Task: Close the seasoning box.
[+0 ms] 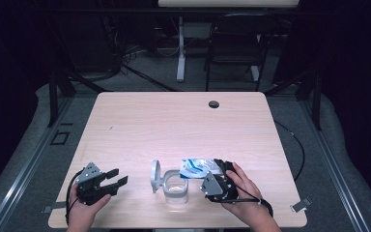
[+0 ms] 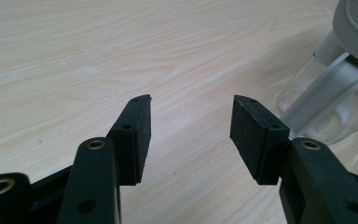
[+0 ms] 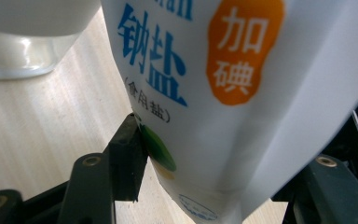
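1. My right hand-held gripper (image 1: 221,170) is clenched on the salt packet (image 1: 198,167), which is tipped toward the open clear jar (image 1: 175,188), just right of it and above its rim; I judge pouring is the step.
2. I keep the packet's mouth over the jar's opening; tilt slowly.
3. My left hand-held gripper (image 1: 111,180) sits released left of the jar on the tabletop (image 1: 174,121); I could steady the jar, clear of its raised lid (image 1: 155,176).
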Motion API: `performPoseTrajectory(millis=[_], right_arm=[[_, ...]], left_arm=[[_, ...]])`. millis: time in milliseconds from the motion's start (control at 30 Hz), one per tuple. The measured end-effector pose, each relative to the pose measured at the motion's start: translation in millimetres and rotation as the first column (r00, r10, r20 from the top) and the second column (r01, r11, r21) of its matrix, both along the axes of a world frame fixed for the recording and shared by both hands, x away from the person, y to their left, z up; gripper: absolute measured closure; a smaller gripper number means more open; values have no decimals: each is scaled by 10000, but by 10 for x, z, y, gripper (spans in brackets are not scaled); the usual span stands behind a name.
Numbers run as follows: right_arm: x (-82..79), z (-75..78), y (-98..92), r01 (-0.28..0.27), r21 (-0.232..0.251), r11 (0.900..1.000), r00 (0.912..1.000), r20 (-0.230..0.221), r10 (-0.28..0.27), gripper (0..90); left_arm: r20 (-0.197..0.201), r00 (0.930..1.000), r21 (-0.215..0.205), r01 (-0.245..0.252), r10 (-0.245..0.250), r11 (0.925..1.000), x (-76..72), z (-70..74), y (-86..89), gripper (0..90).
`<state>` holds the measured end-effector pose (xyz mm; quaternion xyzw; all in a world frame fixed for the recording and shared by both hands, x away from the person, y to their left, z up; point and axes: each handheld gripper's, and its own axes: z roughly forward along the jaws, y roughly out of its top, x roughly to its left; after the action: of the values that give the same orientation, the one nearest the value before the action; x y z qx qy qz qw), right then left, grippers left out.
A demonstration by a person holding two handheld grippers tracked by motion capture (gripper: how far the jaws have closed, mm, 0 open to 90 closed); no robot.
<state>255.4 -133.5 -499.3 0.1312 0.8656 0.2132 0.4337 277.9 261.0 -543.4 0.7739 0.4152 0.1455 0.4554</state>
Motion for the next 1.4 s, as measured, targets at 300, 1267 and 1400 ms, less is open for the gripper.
performPoseTrajectory(millis=[300, 1267, 1400], right_arm=[[-29, 14, 77, -528, -1067, 9929, 9986, -124, 518, 424], [-33, -49, 199, -523, -2760, 9597, 9986, -155, 499, 428], [-34, -52, 210, -536, -3008, 9522, 9985, -108, 528, 429]], left_arm=[[-4, 10000, 37, 35, -35, 10000, 0, -3, -2, 487], [-62, 10000, 8, -31, 31, 10000, 4, 13, 32, 487], [-76, 10000, 5, -44, 44, 10000, 5, 12, 36, 487]])
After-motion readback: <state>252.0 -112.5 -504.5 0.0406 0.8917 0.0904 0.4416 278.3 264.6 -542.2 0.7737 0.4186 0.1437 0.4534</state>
